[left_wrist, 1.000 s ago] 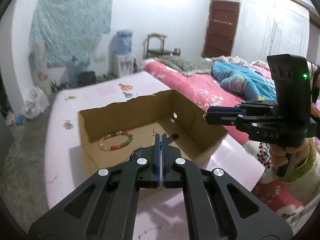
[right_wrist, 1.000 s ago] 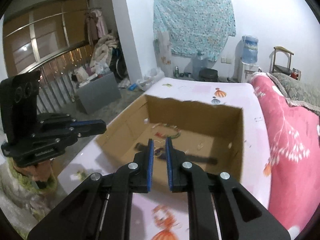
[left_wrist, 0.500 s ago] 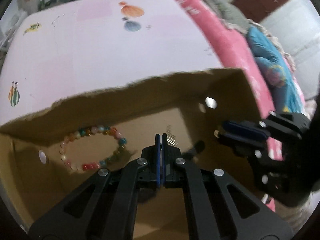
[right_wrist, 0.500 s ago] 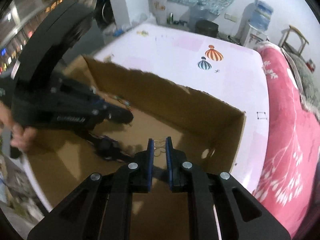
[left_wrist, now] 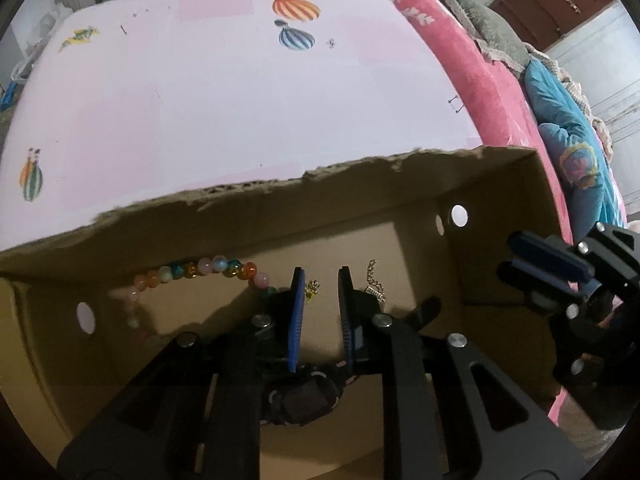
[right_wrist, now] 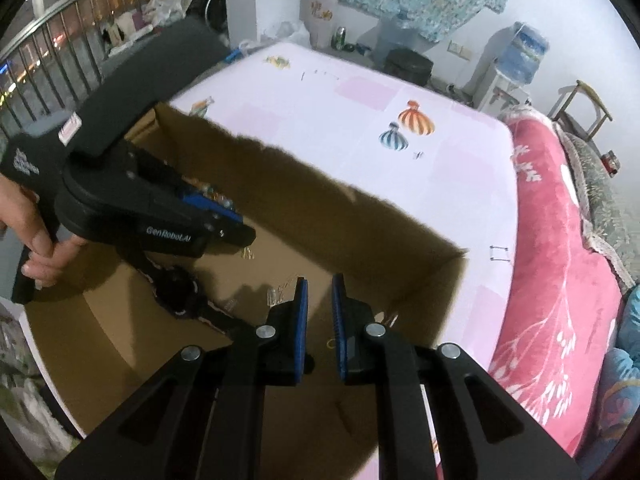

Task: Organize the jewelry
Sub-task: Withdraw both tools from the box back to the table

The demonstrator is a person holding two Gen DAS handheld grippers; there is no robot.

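Jewelry lies unsorted inside the cardboard box [left_wrist: 360,200]: bead bracelet [left_wrist: 200,270], gold chain [left_wrist: 374,280]; both grippers, left [left_wrist: 320,312] and right [right_wrist: 318,312], released, nothing grasped.

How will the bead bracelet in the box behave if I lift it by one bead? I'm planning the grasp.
The bracelet is round beads on a string, so it will probably hang limp and sway. The beads look glossy, so the fingers may slip. It looks light, and may drag across the box floor if pushed.
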